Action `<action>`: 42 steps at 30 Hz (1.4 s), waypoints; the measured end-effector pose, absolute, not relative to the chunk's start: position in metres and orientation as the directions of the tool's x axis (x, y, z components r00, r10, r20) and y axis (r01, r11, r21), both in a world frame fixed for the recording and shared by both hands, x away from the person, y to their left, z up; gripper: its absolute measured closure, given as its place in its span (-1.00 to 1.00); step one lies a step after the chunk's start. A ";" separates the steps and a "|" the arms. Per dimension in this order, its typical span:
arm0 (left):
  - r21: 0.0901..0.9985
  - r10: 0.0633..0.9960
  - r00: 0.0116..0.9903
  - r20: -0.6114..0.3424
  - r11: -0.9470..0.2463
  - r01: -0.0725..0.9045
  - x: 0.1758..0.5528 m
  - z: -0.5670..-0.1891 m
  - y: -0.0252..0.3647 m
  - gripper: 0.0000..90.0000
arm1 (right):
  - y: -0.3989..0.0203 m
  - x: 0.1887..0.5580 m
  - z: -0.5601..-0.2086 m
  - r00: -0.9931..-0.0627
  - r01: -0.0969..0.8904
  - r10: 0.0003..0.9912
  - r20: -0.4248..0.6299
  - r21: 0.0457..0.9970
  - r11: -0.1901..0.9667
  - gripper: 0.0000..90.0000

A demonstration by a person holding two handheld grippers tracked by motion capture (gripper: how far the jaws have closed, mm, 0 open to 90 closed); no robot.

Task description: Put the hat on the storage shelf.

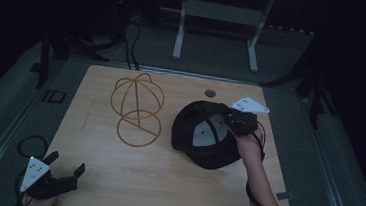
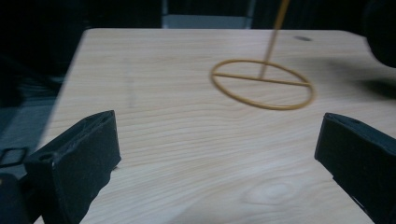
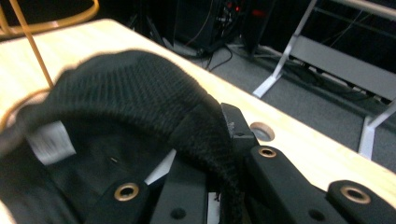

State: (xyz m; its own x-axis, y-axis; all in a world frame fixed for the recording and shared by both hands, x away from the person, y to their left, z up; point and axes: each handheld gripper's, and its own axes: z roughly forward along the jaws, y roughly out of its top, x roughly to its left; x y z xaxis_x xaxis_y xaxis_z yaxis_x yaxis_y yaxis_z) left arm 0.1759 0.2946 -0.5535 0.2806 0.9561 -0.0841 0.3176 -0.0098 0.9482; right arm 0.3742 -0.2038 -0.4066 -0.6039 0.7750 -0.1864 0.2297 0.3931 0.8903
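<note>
From above, the black cap point(image 1: 203, 135) lay on the table point(image 1: 164, 181), beside the wire stand point(image 1: 136, 110), pinched by the right gripper point(image 1: 230, 122). The left gripper point(image 2: 217, 154) gaped wide over bare wood. The right gripper view showed the jaws clamped on the cap's edge.

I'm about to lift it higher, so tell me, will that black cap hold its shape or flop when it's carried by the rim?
The black cap will probably sag: its knit fabric already folds over the right gripper, whose jaws pinch only the rim. It looks light, so the grip should hold. The brim seems stiffer and may swing down as the cap leaves the table.
</note>
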 end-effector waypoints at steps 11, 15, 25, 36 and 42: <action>0.942 0.871 0.473 -0.131 -0.040 0.334 0.173 -0.539 0.231 -0.99 | -0.209 0.356 -0.382 -0.597 0.189 0.782 -0.180 0.916 0.355 0.97; 0.937 0.833 0.529 -0.163 -0.037 0.347 0.178 -0.533 0.206 -0.99 | -0.207 0.347 -0.370 -0.602 0.162 0.775 -0.192 0.921 0.354 0.97; 0.937 0.776 0.611 -0.157 -0.078 0.341 0.196 -0.517 0.163 -0.99 | -0.199 0.330 -0.354 -0.604 0.125 0.767 -0.215 0.925 0.358 0.97; 0.948 0.748 0.657 -0.097 -0.131 0.290 0.221 -0.508 0.126 -0.99 | -0.187 0.320 -0.357 -0.632 0.105 0.743 -0.222 0.925 0.366 0.97; 0.953 0.728 0.681 -0.085 -0.141 0.269 0.237 -0.500 0.107 -0.95 | -0.184 0.319 -0.356 -0.643 0.092 0.732 -0.226 0.926 0.366 0.97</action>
State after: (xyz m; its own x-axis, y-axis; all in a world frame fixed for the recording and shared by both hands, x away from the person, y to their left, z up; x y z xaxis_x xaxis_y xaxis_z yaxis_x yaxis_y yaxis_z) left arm 0.2367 0.1066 -0.5001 0.6807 0.7276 -0.0850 0.2694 -0.1408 0.9527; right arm 0.3187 -0.1838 -0.3559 -0.6430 0.7319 -0.2256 0.0922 0.3663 0.9259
